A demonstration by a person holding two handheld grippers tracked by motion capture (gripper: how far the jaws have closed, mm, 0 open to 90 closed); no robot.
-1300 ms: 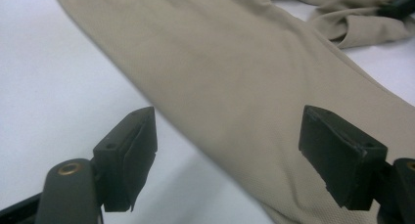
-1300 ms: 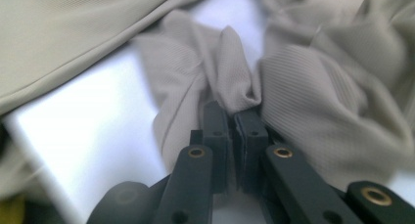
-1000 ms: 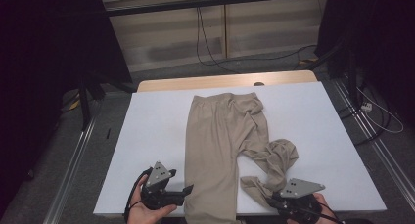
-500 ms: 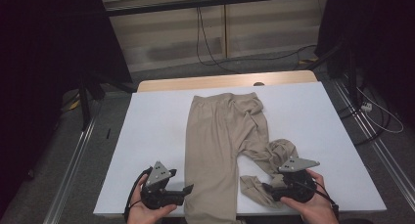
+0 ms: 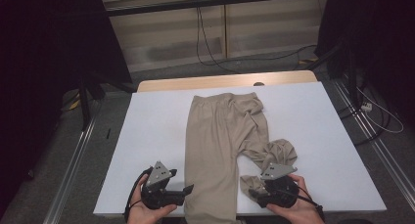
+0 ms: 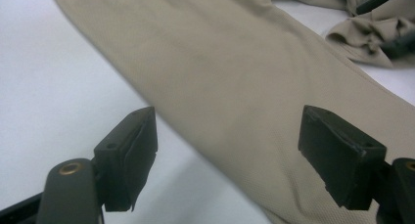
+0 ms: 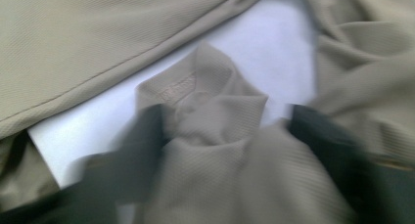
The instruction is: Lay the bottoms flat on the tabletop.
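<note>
On white table (image 5: pixel 147 136), one pair of beige trousers (image 5: pixel 215 150), two grippers, left gripper (image 5: pixel 188 190) spread beside flat leg, right gripper (image 5: pixel 252 192) closing around crumpled cuff (image 7: pixel 210 116), grip unclear.

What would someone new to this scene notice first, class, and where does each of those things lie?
The beige trousers on the white table: one leg flat down the middle, the other crumpled in a heap at the near right. There the right gripper has fabric bunched between its jaws, which have just been closing. The left gripper stands open at the flat leg's near edge.
</note>
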